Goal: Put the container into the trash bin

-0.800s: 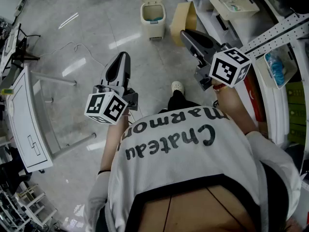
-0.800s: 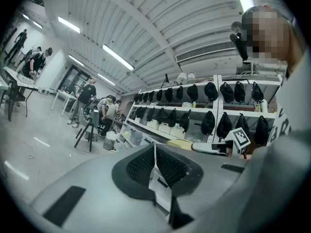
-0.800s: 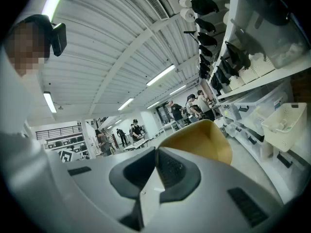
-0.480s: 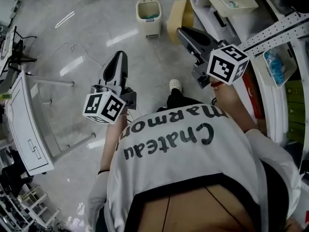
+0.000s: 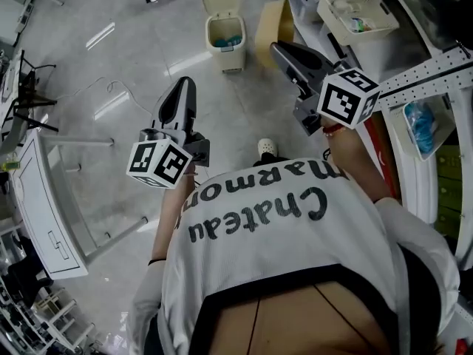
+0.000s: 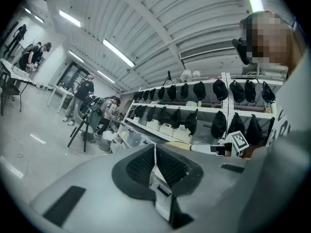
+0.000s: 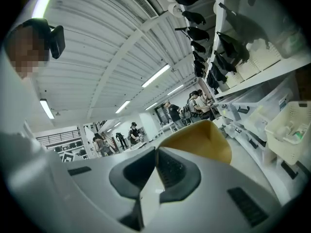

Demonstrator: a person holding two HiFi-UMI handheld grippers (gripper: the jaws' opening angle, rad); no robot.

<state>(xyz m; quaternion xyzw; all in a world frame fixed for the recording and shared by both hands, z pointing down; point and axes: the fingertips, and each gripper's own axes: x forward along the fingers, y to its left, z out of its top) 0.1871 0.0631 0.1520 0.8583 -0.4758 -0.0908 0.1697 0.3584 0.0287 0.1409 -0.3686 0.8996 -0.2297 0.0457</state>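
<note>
A small white trash bin [image 5: 225, 35] stands on the floor ahead with its lid up and something blue-green inside. My left gripper [image 5: 185, 89] is held level over the floor, well short of the bin and to its left. Its jaws [image 6: 154, 152] are shut with nothing between them. My right gripper [image 5: 281, 49] is level too, nearer the bin and to its right, its jaws [image 7: 155, 158] shut and empty. No container is in either gripper.
A tan curved board [image 5: 270, 22] leans right of the bin, seen past the right jaws [image 7: 204, 139]. White shelving with a basket [image 5: 353, 9] runs along the right. A white table [image 5: 44, 198] stands at left. People work at the hall's far side [image 6: 87, 93].
The bin has slid a little lower in the head view and its raised lid now shows. Both grippers keep their places and stay shut.
</note>
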